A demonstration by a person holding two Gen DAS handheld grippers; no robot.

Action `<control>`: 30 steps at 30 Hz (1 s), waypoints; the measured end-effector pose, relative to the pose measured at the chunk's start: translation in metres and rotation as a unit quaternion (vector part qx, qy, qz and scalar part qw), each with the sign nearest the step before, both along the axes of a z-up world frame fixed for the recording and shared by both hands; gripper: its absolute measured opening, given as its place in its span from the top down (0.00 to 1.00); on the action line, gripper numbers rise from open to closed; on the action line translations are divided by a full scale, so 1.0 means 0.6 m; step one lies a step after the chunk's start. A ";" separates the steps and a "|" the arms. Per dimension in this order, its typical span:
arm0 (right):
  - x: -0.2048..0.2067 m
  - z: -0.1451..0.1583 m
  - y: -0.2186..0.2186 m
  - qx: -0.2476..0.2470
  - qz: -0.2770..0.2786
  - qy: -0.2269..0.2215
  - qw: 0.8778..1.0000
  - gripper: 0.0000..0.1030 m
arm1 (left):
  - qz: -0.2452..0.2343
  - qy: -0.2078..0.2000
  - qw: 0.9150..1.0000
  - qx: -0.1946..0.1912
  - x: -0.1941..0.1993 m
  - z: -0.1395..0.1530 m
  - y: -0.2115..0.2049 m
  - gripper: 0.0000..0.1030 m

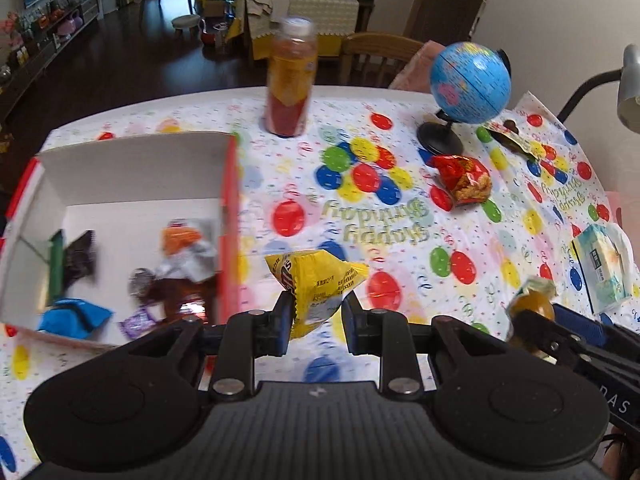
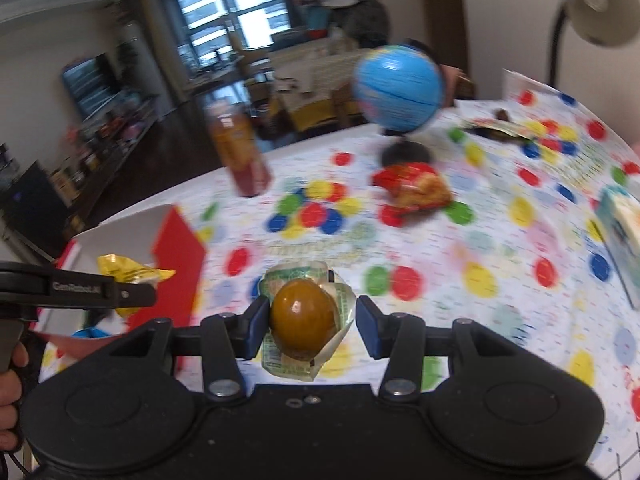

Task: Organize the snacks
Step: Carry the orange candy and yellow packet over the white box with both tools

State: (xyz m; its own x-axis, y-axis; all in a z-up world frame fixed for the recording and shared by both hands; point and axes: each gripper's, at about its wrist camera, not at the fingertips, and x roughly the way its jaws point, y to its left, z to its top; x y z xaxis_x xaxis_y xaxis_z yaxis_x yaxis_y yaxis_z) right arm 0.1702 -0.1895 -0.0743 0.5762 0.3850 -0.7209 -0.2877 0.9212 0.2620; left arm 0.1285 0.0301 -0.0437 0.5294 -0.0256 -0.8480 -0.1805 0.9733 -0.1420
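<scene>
Left wrist view: your left tongs (image 1: 316, 312) are clamped on a yellow snack packet (image 1: 316, 284), crinkled and glossy with dark print, pinched at its lower end and lifted clear of the surface (image 1: 400, 240). The white box with red sides (image 1: 132, 176) sits at ten o'clock from the tongs, already holding several small snacks, blurred here. At three o'clock, low and near, the right tongs (image 1: 532, 316) come in carrying a brown, egg-shaped snack. A red snack bag (image 1: 464, 180) still lies on the surface at one o'clock, just beside the globe (image 1: 470, 82); a bottle (image 1: 292, 80) stands at twelve.

Right wrist view: your right tongs (image 2: 310, 328) grip the packaged brown egg (image 2: 304, 320). It is smooth, shiny and round inside a clear wrapper with green print. The left pad presses its side; the right pad meets only the wrapper's crumpled edge, so treat the hold as light. At nine o'clock the left tongs (image 2: 136, 292) hold the yellow packet over the box's near corner.

You appear to be mid-carry with both items. Next, bring each over the open box, lower it inside the walls, then let go. The round egg could roll out, so keep it level.
</scene>
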 end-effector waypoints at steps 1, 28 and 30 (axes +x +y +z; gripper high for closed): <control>-0.004 0.005 0.014 0.001 0.007 -0.002 1.000 0.56 | 0.002 -0.001 1.000 0.001 -0.008 0.004 0.011 0.76; -0.008 0.005 0.376 -0.026 0.138 -0.007 0.990 0.56 | 0.087 0.015 0.995 0.034 -0.072 0.000 0.334 0.76; -0.003 -0.006 0.398 -0.028 0.149 0.001 0.988 0.56 | 0.094 0.023 0.995 0.036 -0.065 -0.011 0.356 0.76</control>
